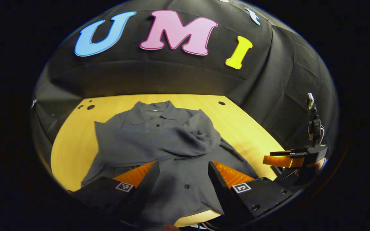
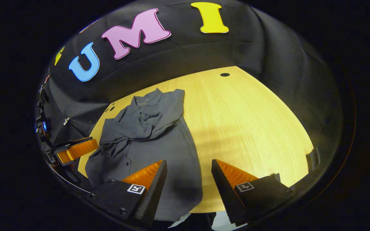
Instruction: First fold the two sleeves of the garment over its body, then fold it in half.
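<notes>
Status: the garment (image 1: 159,144) lies face up on the desk (image 1: 246,128), collar (image 1: 154,112) toward the far edge by the booth wall, hem (image 1: 185,199) hanging just past the near edge.

In the left gripper view one sleeve (image 1: 194,134) is already folded in across the chest, bunched and wrinkled rather than flat. The other side reads as a square shoulder edge (image 1: 103,128) toward the desk's left edge. I can't tell whether that sleeve is tucked in or lying under the body, so check it first.

My read is that you're between steps: sleeves mostly done, half-fold not yet started.

Your left gripper (image 1: 181,175) hovers over the lower body near the hem, fingers spread wide, nothing between them. Your right gripper (image 2: 188,175) sits over the hem's right corner by the near edge, also spread and empty. It also shows at the right of the left gripper view, off the cloth.

Next move, as I judge it:
- Flatten the bunched sleeve, or the half-fold will trap a lump.
- Confirm the second sleeve lies over the body.
- Then drop each gripper onto a hem corner at the near edge, pinch both layers and carry the hem up to the collar.

Risk: fabric is soft and drapes, so lifting unevenly will skew the fold.
</notes>
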{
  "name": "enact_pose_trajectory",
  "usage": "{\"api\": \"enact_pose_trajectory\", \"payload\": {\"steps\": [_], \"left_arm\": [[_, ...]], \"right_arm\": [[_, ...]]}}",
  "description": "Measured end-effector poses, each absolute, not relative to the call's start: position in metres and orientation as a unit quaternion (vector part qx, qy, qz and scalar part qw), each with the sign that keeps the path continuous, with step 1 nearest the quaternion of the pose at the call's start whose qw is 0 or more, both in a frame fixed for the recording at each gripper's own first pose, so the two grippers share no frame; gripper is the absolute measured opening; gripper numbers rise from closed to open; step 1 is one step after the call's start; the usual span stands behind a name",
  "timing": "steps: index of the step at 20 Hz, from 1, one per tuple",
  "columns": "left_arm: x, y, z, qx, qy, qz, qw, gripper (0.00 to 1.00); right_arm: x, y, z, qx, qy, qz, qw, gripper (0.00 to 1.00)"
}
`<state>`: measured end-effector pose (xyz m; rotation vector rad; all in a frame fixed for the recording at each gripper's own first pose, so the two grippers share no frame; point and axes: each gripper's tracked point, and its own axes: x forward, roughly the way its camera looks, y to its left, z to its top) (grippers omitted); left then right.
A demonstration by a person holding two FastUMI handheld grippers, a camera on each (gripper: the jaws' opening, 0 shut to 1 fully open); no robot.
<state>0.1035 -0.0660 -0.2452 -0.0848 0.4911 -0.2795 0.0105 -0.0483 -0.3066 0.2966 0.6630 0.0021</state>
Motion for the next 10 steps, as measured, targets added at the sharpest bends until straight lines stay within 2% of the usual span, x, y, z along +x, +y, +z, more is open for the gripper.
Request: {"api": "enact_pose_trajectory", "payload": {"steps": [3,10], "left_arm": [[0.084,-0.02,-0.251,-0.049,0.249,-0.112,0.961,0.96],[0.045,0.079,-0.286,-0.055,0.285,-0.037,0.956,0.96]], "right_arm": [[-0.003,-0.042,-0.315,0.144,0.335,-0.011,0.931,0.92],[-0.024,-0.032,-0.342,0.139,0.363,-0.037,0.921,0.92]]}}
